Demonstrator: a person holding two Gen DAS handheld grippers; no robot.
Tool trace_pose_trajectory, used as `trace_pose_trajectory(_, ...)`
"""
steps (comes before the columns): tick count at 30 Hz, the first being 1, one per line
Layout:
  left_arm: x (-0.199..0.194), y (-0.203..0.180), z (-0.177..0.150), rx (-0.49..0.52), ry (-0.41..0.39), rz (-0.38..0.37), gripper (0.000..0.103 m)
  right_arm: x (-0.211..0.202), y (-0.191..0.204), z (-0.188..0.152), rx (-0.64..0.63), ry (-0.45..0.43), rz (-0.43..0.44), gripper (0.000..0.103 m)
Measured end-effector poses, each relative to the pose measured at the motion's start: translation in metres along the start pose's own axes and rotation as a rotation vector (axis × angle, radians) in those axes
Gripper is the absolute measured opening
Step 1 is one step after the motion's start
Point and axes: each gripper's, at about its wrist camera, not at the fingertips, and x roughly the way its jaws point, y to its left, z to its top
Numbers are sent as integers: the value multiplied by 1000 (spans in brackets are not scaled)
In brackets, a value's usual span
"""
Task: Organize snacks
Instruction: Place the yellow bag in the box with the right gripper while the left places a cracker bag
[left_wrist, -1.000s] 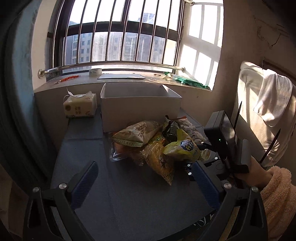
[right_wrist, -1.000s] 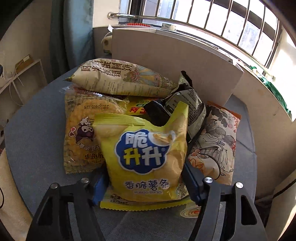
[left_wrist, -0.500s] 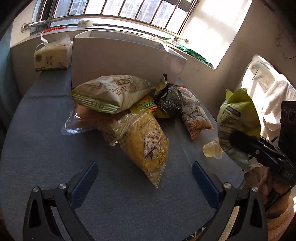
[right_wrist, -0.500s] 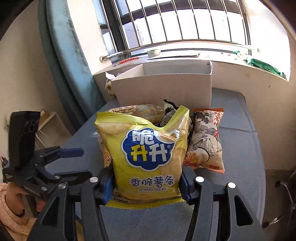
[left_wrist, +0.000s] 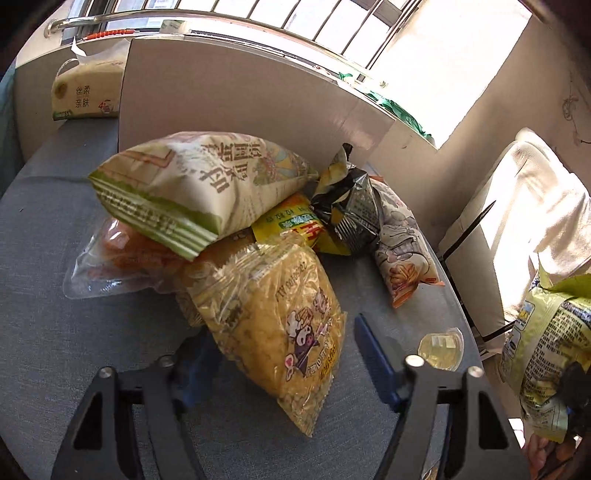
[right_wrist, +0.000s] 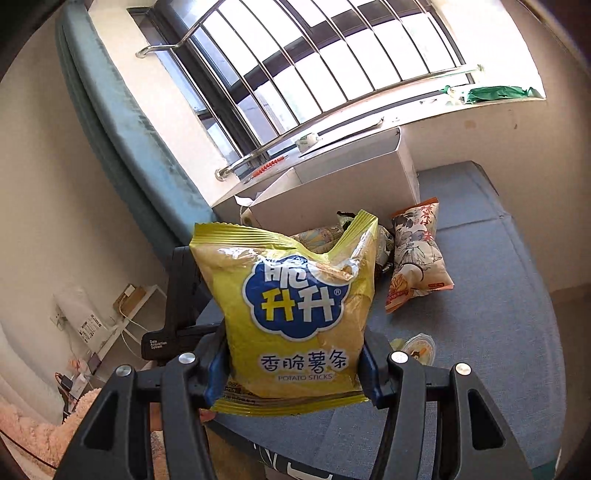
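Since 1 second earlier the right gripper (right_wrist: 291, 363) lifted its pinched yellow bag (right_wrist: 291, 314), while the left gripper (left_wrist: 280, 354), jaws just closing, straddled the noodle bag (left_wrist: 273, 317) at lower centre, not visibly pressing.

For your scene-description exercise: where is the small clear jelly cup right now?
In the left wrist view, the jelly cup sits alone on the grey surface at lower right, right of the yellow corn-snack bag and below the orange-edged cartoon bag.
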Motion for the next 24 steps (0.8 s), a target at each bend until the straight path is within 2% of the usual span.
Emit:
trace_pose_trajectory(1, 0, 4, -1, -27, -1, -36, 32, 2, -1, -2, 9, 8, 3, 61)
trace_pose_trajectory(2, -3, 7, -2, -45, -12, -58, 22, 2, -2, -5, 24, 9, 12, 61)
trace_pose_trajectory(5, -19, -4, -9, 40, -55, -30, 18, 1, -3, -12, 54, 10, 29, 61)
trace_pose_trajectory(8, -43, -14, -15, 93, -97, -34, 18, 3, -5, -16, 67, 18, 21, 61)
trace_pose_trajectory(13, -98, -29, -5, 174, -236, 13, 18, 6, -5, -8, 91, -9, 18, 61)
trace_pose_trajectory(16, -132, -39, 18, 222, -348, 49, 18, 12, 0, 15, 86, -30, -14, 61)
trace_pose_trajectory(19, -155, -41, 51, 246, -433, 91, 18, 17, 5, 53, 81, -72, -41, 61)
trace_pose_trajectory(23, -157, -38, 106, 240, -513, 131, 19, 38, 12, 120, 50, -136, -52, 61)
trace_pose_trajectory(24, -154, -33, 121, 237, -524, 100, 19, 47, 11, 138, 57, -146, -49, 61)
